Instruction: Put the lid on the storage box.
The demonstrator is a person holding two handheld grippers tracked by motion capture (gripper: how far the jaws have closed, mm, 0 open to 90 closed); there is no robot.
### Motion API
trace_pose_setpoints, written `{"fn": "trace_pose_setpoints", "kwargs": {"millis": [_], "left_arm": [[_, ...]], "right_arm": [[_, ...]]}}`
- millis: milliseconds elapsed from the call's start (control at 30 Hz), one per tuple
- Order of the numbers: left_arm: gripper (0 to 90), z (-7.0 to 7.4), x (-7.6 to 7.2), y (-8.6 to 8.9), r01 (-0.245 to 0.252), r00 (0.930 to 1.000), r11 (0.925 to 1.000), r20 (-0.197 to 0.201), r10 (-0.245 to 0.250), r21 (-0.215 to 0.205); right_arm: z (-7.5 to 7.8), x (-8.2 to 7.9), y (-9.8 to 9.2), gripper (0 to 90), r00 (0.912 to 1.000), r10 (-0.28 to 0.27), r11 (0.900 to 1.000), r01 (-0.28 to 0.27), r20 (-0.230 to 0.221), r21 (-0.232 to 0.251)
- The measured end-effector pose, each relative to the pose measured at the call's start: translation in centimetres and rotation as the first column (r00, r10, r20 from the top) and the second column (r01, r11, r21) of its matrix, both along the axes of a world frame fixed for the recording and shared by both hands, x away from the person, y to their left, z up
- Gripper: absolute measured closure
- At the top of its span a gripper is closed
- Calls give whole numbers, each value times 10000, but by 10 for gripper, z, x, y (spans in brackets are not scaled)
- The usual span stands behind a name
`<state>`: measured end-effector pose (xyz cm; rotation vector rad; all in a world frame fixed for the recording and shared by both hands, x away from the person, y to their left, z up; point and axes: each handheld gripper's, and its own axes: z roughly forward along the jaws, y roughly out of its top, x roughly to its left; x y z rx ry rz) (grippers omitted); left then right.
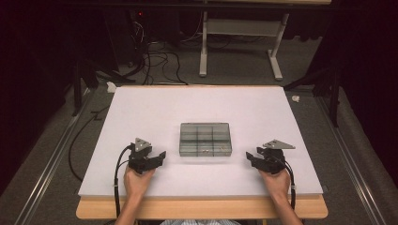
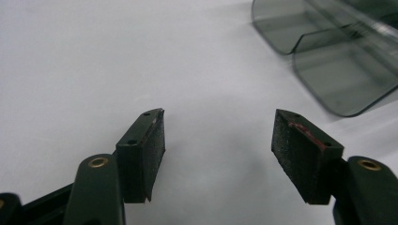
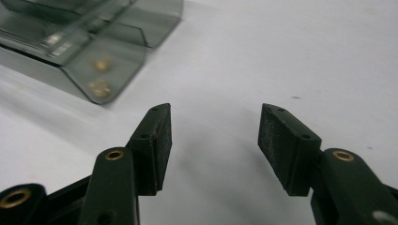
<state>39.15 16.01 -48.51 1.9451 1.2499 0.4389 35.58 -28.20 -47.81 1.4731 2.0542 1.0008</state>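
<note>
A smoky clear plastic box [image 1: 205, 139] with small compartments lies flat at the middle of the white table [image 1: 155, 108], a little nearer the person's edge than the far one. The person holds the left gripper [image 1: 161, 155] near the box's left side and the right gripper [image 1: 249, 157] near its right side, both low over the table and pointed inward at the box. That mirrored stance looks like a setup for working on the box from both ends at once, perhaps to steady it or to open its lid, though neither gripper touches it.

Both pairs of fingers stand apart with nothing between them; just bare white table shows in the gaps.

From above, a few tiny pale bits can be made out in the near compartments, too small to name. The right gripper view brings the box's rounded corner [image 3: 101, 70] close and shows brassy round pieces [image 3: 99, 87] inside it, likely small hardware, blurred. The left gripper view shows the opposite corner [image 2: 342, 70], where the tinted wall looks empty behind it, and a reddish smear along the edge of one finger [image 2: 307, 133].
</note>
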Motion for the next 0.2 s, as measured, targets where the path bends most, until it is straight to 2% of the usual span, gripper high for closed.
{"fn": "trace_pose_setpoints", "kwargs": {"millis": [67,100,200], "left_arm": [[340,0,0,-1,-15,10000,9999,37,14,159],[338,0,0,-3,14,10000,9996,81,-16,293],[315,-1,-2,-7,81,9998,9974,191,-95,713]], "right_arm": [[-1,4,0,418,9995,25,10000,-25,-310,-12],[-1,4,1,414,9996,13,9999,-17,-296,-141],[-2,2,10,389,9999,103,9949,-115,-126,-999]]}}
